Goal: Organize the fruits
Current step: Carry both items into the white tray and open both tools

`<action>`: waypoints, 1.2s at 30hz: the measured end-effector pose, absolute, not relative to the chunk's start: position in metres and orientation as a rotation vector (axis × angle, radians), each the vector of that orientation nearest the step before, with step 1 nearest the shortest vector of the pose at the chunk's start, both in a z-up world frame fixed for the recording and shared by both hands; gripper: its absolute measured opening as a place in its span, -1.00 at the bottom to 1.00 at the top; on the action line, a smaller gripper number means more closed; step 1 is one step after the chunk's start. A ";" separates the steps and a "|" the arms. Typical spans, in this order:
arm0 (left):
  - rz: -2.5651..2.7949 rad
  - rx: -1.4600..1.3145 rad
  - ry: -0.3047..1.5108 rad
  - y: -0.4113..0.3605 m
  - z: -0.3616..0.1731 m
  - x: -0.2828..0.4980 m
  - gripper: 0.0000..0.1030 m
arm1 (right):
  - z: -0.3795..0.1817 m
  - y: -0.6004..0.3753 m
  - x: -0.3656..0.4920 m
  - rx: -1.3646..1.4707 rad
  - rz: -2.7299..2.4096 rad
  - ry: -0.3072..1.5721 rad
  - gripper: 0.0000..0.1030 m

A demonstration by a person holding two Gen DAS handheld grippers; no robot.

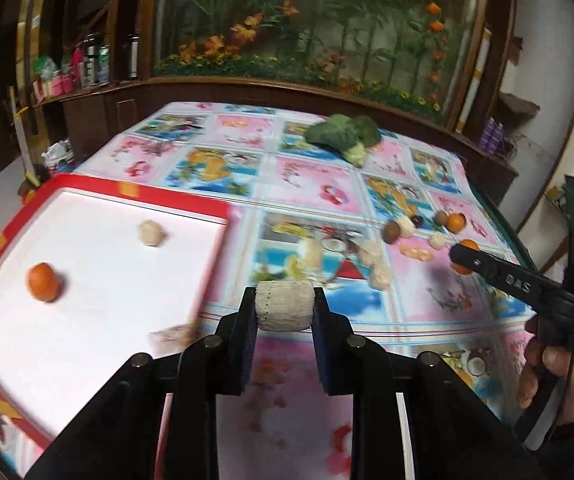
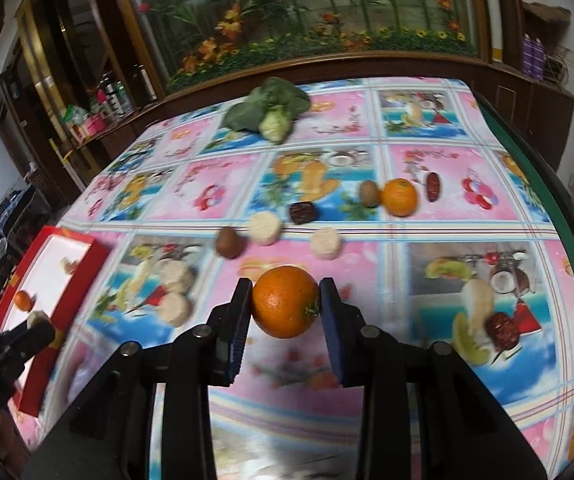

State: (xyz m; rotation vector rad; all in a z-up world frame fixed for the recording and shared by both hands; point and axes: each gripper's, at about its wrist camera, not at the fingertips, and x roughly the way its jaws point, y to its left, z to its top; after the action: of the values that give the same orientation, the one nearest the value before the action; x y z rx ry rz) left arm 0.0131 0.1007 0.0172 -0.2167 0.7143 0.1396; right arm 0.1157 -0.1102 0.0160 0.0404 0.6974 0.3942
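Gripping: left fingers (image 1: 285,306) clamp white foam-netted fruit (image 1: 284,305) | right fingers (image 2: 287,306) clamp orange (image 2: 285,306) between pads

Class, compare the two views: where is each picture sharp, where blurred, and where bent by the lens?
Left wrist view: white roll sharp, red tray and its orange smeared, table edge bowed. Right wrist view: held orange crisp, tray at left blurred, cabinet curved.
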 end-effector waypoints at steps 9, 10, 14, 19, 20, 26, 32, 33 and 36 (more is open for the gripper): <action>0.341 -0.294 0.699 0.182 0.023 -0.019 -0.53 | 0.039 -0.036 0.085 -0.024 0.550 0.655 -0.30; 0.360 -0.300 0.702 0.190 0.022 -0.021 -0.53 | 0.041 -0.023 0.080 -0.035 0.576 0.651 -0.30; 0.432 -0.314 0.712 0.216 0.019 -0.029 -0.53 | 0.042 0.021 0.068 -0.076 0.659 0.644 -0.30; 0.491 -0.331 0.731 0.237 0.014 -0.033 -0.53 | 0.037 0.071 0.060 -0.131 0.734 0.647 -0.30; 0.497 -0.334 0.735 0.241 0.013 -0.033 -0.53 | 0.036 0.079 0.059 -0.138 0.745 0.650 -0.30; 0.537 -0.334 0.747 0.255 0.008 -0.031 -0.53 | 0.023 0.118 0.062 -0.170 0.784 0.681 -0.30; 0.582 -0.350 0.761 0.268 0.003 -0.035 -0.53 | 0.014 0.134 0.064 -0.199 0.789 0.697 -0.30; 0.590 -0.352 0.761 0.270 0.003 -0.035 -0.53 | 0.012 0.136 0.065 -0.203 0.788 0.703 -0.30; 0.607 -0.356 0.766 0.274 0.001 -0.035 -0.53 | 0.009 0.139 0.067 -0.208 0.786 0.716 -0.30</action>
State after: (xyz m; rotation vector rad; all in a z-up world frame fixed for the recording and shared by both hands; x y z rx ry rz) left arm -0.0350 0.2737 0.0010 -0.3565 0.7655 0.6073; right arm 0.0670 0.1392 0.0087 -0.2084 0.7158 0.7856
